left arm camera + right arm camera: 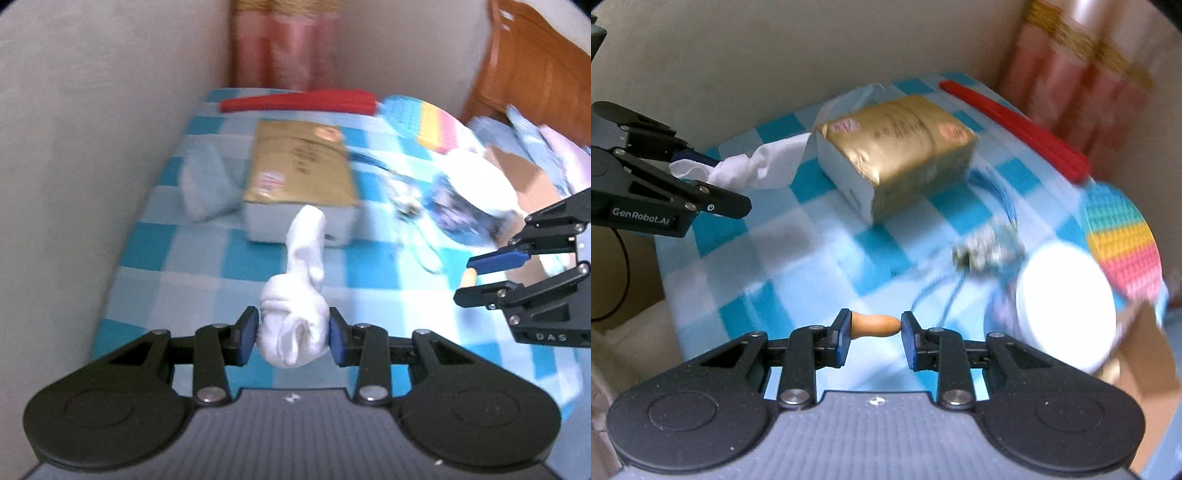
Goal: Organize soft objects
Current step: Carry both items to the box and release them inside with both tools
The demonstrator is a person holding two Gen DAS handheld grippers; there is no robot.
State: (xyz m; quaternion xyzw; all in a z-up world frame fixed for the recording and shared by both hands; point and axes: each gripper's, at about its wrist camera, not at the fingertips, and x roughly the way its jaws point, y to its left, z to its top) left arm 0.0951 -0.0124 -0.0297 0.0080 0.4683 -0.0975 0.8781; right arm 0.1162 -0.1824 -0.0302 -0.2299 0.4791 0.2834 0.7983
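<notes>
While motion blurs the tabletop clutter, left gripper [292, 334] fingers clamp white sock [295, 314], right gripper [874, 332] fingers pinch small tan piece [875, 325].

white sock [295, 314], blue-checked cloth [184, 258], gold pack [299, 166]

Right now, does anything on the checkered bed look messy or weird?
Yes. A blue cord and a small blurry bundle lie tangled loose beside the gold-wrapped box, which sits crooked to the squares of the checkered cover.
</notes>
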